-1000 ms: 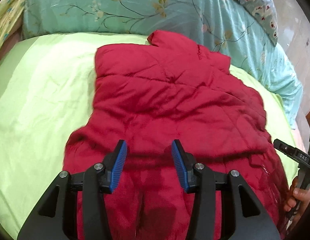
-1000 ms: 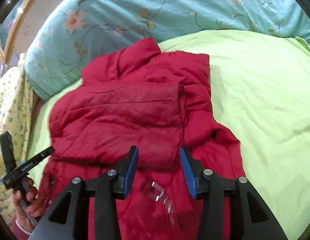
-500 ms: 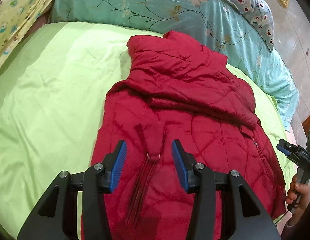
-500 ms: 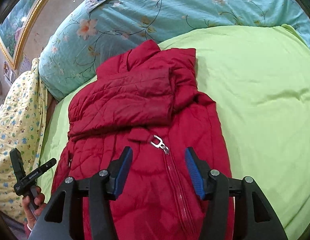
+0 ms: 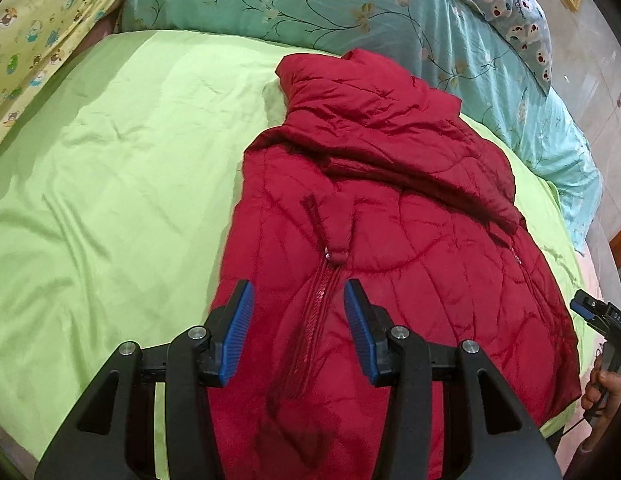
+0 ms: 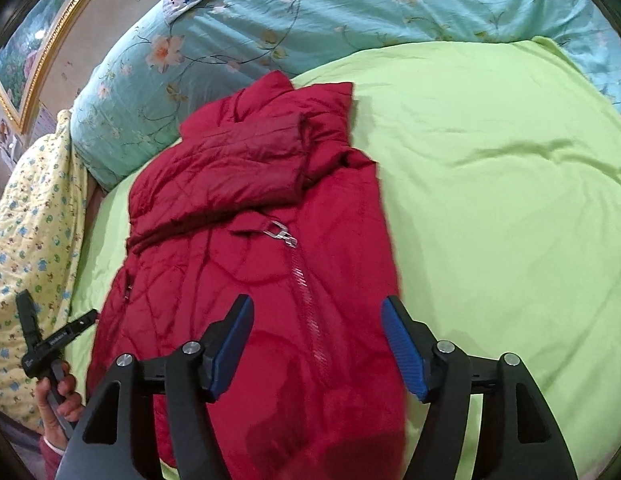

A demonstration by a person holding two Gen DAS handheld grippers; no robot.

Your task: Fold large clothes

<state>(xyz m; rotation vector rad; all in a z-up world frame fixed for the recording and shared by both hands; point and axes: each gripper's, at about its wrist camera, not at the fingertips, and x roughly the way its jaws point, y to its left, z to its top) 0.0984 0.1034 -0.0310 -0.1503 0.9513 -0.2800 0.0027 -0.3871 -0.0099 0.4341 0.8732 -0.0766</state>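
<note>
A red quilted jacket (image 5: 390,208) lies front-up on a green bed sheet (image 5: 110,184), collar toward the pillows, with one sleeve folded across its chest. Its zipper pull (image 6: 280,234) lies at mid-chest. My left gripper (image 5: 297,320) is open and empty, hovering above the jacket's lower zipper. My right gripper (image 6: 316,344) is open wide and empty above the jacket's (image 6: 246,240) lower right side. The right gripper also shows at the edge of the left wrist view (image 5: 590,312), and the left gripper at the edge of the right wrist view (image 6: 54,336).
A teal floral duvet (image 5: 310,0) and a spotted pillow (image 5: 506,4) lie beyond the collar. A yellow patterned blanket (image 6: 26,248) lies along one side of the bed. A gold-framed picture (image 6: 38,48) hangs on the wall.
Both grippers have pulled back and up from the jacket, so more of it and the bed shows. The jacket's lower part now lies spread flat. The right jaws have opened wider.
</note>
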